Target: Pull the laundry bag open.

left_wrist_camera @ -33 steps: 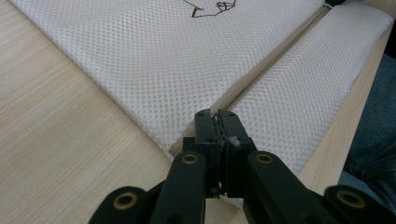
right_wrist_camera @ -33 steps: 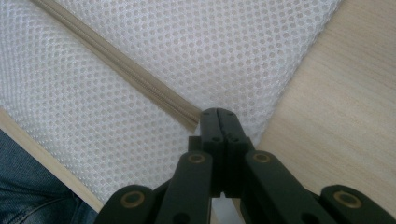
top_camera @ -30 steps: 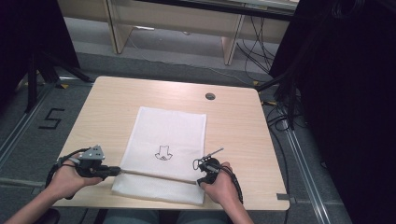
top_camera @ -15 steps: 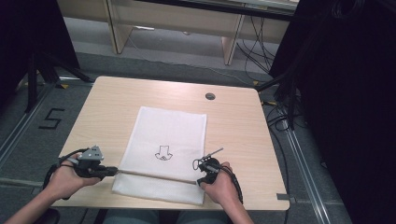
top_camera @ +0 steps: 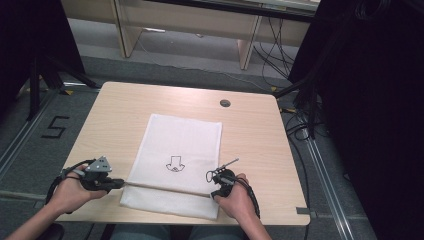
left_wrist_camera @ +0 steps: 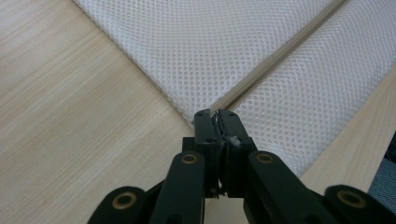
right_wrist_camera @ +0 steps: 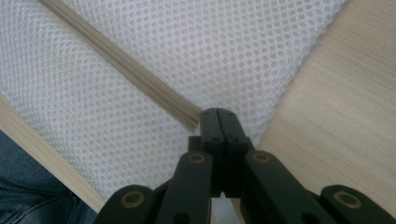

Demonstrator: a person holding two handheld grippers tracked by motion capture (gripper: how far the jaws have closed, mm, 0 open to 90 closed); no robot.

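While both hands hold still, the left gripper (left_wrist_camera: 215, 122) and right gripper (right_wrist_camera: 218, 120) stay clamped on the mesh bag's (top_camera: 182, 145) zipper (top_camera: 165, 187) ends, unopened.

Both forearms enter from the bottom edge of the high view. The left gripper (top_camera: 119, 183), lower left, points right with jaws closed. The right gripper (top_camera: 212, 194), lower centre-right, points left, jaws likewise closed.
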